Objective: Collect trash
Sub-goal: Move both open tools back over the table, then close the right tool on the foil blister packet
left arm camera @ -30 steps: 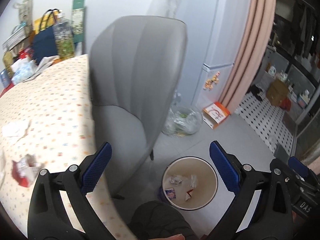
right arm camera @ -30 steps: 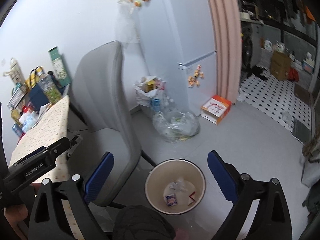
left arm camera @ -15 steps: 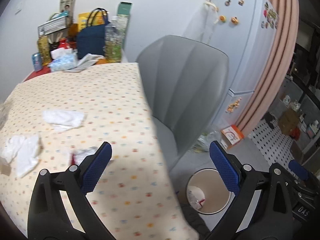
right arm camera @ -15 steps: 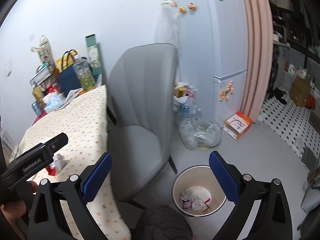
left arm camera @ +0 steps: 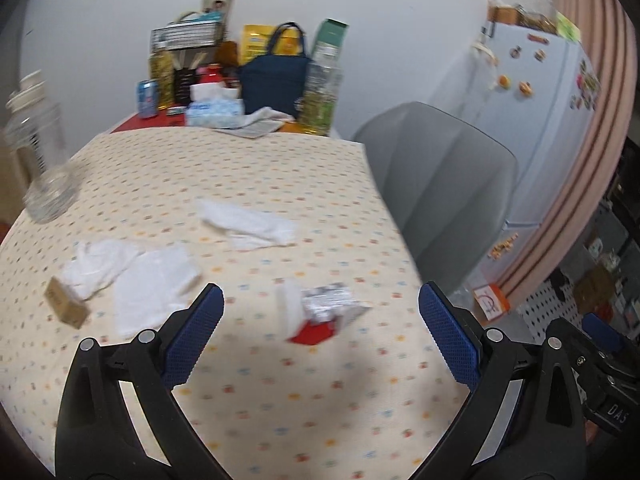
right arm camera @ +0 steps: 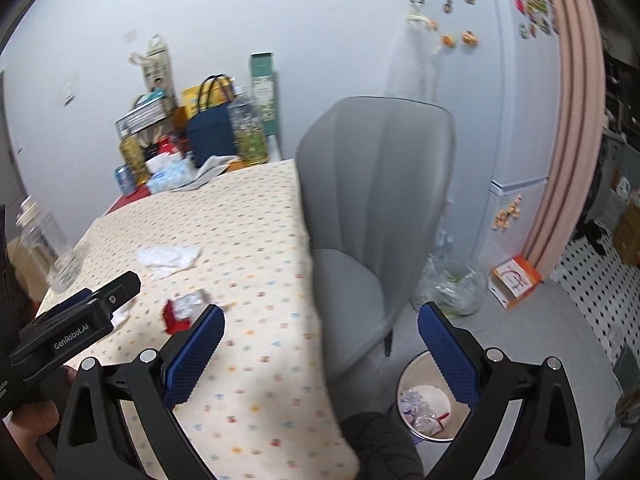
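A crumpled red-and-silver wrapper (left arm camera: 325,314) is lying on the table (left arm camera: 256,400) at the centre of the left wrist frame, between the blue pads of the left tongs (left arm camera: 320,344), which are hovering wide apart and empty. White tissues (left arm camera: 248,225) are lying further up and to the left, beside a small cardboard box (left arm camera: 66,307). In the right wrist frame, the right tongs (right arm camera: 319,354) are also gaping empty, over the table edge. A waste bin (right arm camera: 430,408) is sitting on the floor at lower right, near a grey chair (right arm camera: 376,208).
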